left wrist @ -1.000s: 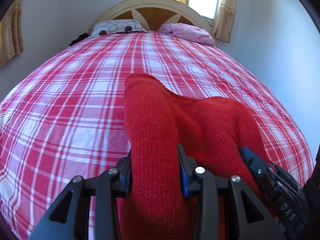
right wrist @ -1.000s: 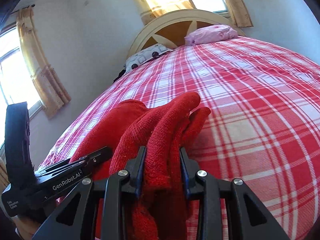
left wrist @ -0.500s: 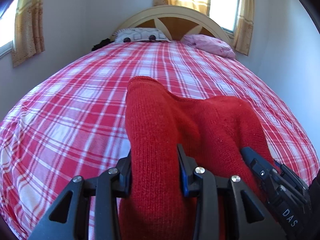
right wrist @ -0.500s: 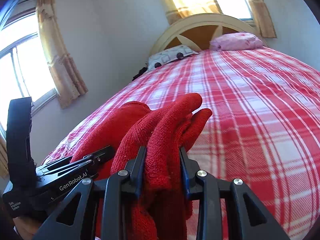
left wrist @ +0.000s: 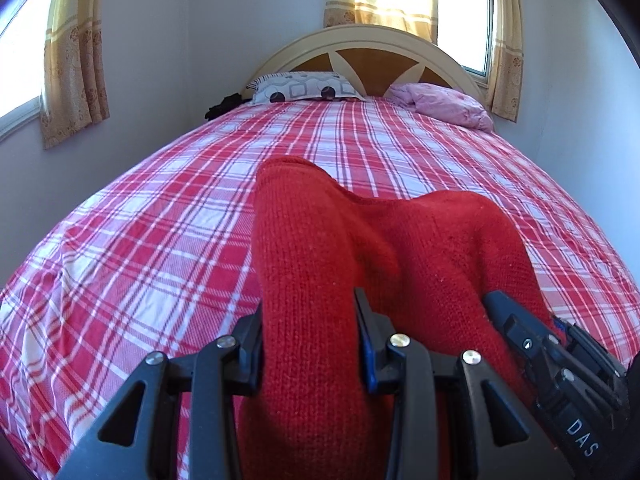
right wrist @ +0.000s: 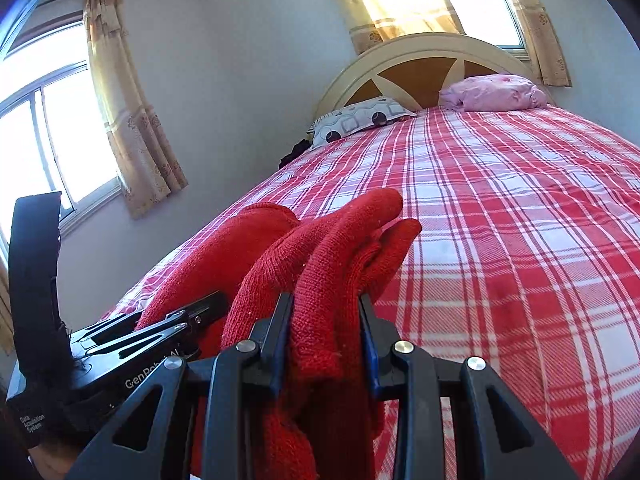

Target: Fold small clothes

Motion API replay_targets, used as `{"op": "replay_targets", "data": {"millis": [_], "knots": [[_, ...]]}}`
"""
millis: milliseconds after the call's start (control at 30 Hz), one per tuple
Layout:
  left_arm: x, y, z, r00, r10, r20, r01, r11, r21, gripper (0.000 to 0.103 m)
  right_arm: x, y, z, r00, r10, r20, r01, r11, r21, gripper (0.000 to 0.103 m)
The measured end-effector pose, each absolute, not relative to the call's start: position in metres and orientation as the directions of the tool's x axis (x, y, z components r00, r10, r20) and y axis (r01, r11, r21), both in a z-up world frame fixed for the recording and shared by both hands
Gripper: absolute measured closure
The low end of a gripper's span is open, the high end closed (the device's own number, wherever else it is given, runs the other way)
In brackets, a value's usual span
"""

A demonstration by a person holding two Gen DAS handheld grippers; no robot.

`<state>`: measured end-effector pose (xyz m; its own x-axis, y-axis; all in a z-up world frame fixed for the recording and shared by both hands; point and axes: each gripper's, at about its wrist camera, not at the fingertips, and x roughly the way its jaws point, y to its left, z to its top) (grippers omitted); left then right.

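Note:
A red knitted garment (left wrist: 320, 240) is held up over the red plaid bed (left wrist: 160, 220) by both grippers. My left gripper (left wrist: 310, 312) is shut on one thick fold of it, which sticks up and forward between the fingers. My right gripper (right wrist: 324, 312) is shut on a bunched edge of the same red garment (right wrist: 344, 240). The right gripper (left wrist: 560, 380) shows at the lower right of the left wrist view, the left gripper (right wrist: 132, 348) at the lower left of the right wrist view. The garment's lower part is hidden below the grippers.
A patterned grey pillow (left wrist: 304, 90) and a pink pillow (left wrist: 444, 106) lie at the cream and wood headboard (left wrist: 368, 52). A dark item (left wrist: 222, 106) sits at the bed's far left corner. Curtained windows are on the left wall and behind the headboard. Walls stand close on both sides.
Both grippers have tilted upward with the garment still held, so more of the wall, windows and headboard shows. The grip on the garment has not changed.

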<state>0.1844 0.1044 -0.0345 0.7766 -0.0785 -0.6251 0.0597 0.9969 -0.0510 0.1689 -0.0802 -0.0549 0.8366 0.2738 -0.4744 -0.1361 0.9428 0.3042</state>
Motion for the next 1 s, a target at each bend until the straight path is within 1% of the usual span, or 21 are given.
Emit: {"op": "replay_targets", "data": {"millis": [300, 600, 1000], "knots": [[0.202, 0.111, -0.034, 0.789, -0.025, -0.614, 0.029, 1.000, -0.002, 0.065, 0.195, -0.069, -0.058, 0.829, 0.291, -0.477, -0.137, 0.933, 0.332, 0.071], [0.213, 0.120, -0.035, 0.787, -0.006, -0.617, 0.017, 1.000, 0.012, 0.065, 0.207, -0.060, -0.063, 0.826, 0.297, -0.479, -0.134, 0.929, 0.344, 0.071], [0.228, 0.122, -0.045, 0.779, 0.008, -0.628, 0.022, 0.999, 0.040, 0.065, 0.224, -0.055, -0.075, 0.815, 0.279, -0.507, -0.110, 0.935, 0.338, 0.071]]}}
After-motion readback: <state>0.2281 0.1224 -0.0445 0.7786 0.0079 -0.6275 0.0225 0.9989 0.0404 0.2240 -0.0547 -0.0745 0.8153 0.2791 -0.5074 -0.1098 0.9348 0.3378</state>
